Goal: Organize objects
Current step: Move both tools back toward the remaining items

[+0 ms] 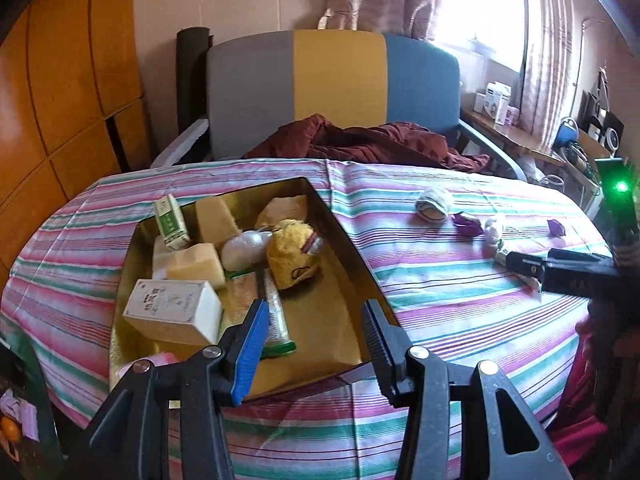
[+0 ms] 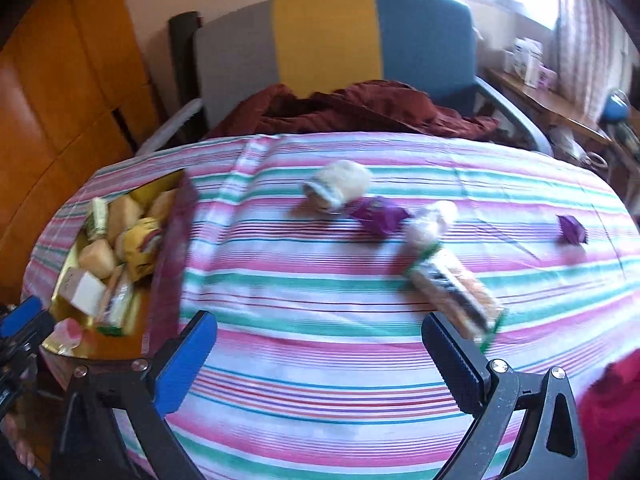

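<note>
A gold tray (image 1: 344, 280) on the striped tablecloth (image 1: 440, 304) holds a white box (image 1: 172, 312), a green-and-white box (image 1: 172, 222), tan blocks (image 1: 200, 266), a yellow pouch (image 1: 292, 256) and a tube (image 1: 276, 320). My left gripper (image 1: 316, 344) hovers open over the tray's near end, gripping nothing. My right gripper (image 2: 320, 360) is open above bare cloth. Just beyond its black finger (image 2: 456, 364) lies a long snack packet (image 2: 452, 280). Farther off lie a white round packet (image 2: 338, 190) and two purple candies (image 2: 380, 214) (image 2: 572, 230). The tray's dark wall (image 2: 172, 248) is at the left.
A chair with a grey, yellow and blue back (image 1: 336, 80) stands behind the table, with maroon cloth (image 1: 360, 140) on its seat. There is a wooden cabinet (image 1: 60, 100) on the left and a cluttered side table (image 1: 520, 136) on the right. A red sleeve (image 2: 616, 400) is at the near right.
</note>
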`<state>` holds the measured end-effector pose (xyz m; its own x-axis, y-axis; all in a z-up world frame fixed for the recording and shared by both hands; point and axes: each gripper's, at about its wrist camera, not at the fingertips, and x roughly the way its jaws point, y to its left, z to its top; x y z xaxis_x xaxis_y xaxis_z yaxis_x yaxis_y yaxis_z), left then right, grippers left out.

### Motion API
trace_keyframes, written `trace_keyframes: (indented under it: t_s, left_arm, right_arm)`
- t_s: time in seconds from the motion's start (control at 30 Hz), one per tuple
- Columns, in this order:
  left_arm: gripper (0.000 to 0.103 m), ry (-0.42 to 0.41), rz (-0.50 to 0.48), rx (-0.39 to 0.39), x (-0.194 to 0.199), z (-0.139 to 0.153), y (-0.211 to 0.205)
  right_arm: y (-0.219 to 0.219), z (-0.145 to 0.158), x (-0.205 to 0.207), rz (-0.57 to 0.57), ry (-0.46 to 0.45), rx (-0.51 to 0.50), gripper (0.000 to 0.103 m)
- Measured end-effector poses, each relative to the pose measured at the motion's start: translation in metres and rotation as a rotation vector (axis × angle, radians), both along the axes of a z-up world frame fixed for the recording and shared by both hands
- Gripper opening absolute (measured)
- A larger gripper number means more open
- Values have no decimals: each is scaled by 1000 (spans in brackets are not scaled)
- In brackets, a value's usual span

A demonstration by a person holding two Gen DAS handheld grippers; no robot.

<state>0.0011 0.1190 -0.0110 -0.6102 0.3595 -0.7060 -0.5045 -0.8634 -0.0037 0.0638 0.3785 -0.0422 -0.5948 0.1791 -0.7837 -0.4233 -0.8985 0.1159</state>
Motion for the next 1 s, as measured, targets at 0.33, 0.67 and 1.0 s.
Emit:
trace_keyframes:
  t_s: [0.33,0.67,1.0]
  left_arm:
    - [48,-10,-68,-20,-3,0,30]
    - [48,-25,-121,-51,-5,-6,63]
    - [48,-30,-160,-92,-16,-15,100]
  right_arm:
    - [72,19,5,-108,25,50,103]
    - [117,5,-1,-121,40,93,103]
    - [156,-15,18,-258,49,-93,103]
